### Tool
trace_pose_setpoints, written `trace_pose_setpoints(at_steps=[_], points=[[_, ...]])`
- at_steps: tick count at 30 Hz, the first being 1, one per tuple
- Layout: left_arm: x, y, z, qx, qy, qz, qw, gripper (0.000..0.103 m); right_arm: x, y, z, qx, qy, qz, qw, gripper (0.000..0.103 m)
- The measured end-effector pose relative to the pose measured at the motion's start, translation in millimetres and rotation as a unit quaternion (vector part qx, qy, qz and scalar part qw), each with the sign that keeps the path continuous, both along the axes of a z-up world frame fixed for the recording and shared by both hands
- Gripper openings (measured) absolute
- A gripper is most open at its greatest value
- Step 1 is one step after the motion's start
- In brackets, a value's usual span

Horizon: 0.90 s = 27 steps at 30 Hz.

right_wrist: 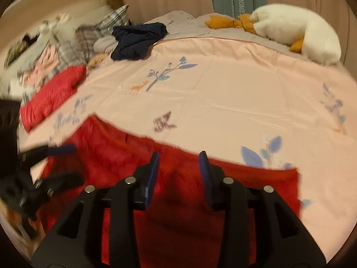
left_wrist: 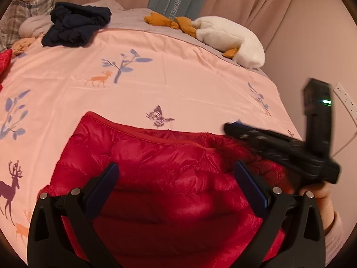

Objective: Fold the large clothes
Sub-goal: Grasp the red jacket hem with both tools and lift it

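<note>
A red puffer jacket (left_wrist: 169,163) lies flat on the pink bedspread (left_wrist: 178,78), near the bed's front edge. My left gripper (left_wrist: 176,169) hovers over the middle of it, jaws wide open with nothing between them. My right gripper (right_wrist: 178,156) is above the jacket's (right_wrist: 178,192) far edge, jaws partly open; the blue pads (right_wrist: 154,167) stand apart and pinch no fabric. In the left wrist view the right gripper (left_wrist: 234,127) reaches in from the right over the jacket's corner, held by a hand (left_wrist: 321,192). The blurred left gripper (right_wrist: 71,163) shows at the left of the right wrist view.
A second red garment (right_wrist: 51,93) lies folded at the left. A crumpled navy garment (right_wrist: 138,40), plaid pillows (right_wrist: 84,38) and a white plush goose (right_wrist: 301,33) sit at the bed's far side. Curtains hang behind. A power strip (left_wrist: 345,100) is on the right wall.
</note>
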State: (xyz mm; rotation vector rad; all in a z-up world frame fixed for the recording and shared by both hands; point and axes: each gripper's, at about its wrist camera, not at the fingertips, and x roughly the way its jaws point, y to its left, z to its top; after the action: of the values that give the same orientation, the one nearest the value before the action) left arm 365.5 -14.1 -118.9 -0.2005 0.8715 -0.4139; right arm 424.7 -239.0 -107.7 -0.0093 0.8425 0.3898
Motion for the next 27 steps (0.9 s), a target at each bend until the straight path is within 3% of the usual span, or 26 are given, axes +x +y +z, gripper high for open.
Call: trace_pose_setpoints(at_steps=[5,10,15,17,19,23,27], points=[[-1.0,-30.2,-9.5,0.058,0.009,-0.061,0.9964,0.102,-13.4,-5.5,-16.5,-0.024,0.031,0.007,0.999,0.044],[22.6,-41.0,-36.2,0.108,0.037,-0.033,0.9929,0.102,-0.1,-6.3,-43.8,-0.043,0.047,-0.019,0.998,0.044],[48.3,-7.8,-41.9,0.105,0.053,0.042,0.9922,0.102,13.8,-25.3,-47.6,-0.013,0.051,-0.068,0.996,0.044],[55.1,5.8,-40.4,0.095,0.052,0.062,0.9922,0.102,11.2,-33.9,-42.2,-0.006,0.04,-0.094,0.995,0.044],[56.5,18.1,-35.7,0.111,0.04,0.094,0.9886,0.102,-1.5,-39.2,-31.1,-0.018,0.015,-0.112,0.993,0.044],[37.6,38.1,-20.2,0.1,0.02,0.109,0.9889,0.102,-36.1,-44.3,-10.6,-0.027,-0.026,-0.11,0.993,0.053],[2.8,45.3,-7.3,0.106,-0.007,0.091,0.9902,0.102,-80.8,-42.1,-1.0,-0.014,-0.049,-0.094,0.994,0.061]])
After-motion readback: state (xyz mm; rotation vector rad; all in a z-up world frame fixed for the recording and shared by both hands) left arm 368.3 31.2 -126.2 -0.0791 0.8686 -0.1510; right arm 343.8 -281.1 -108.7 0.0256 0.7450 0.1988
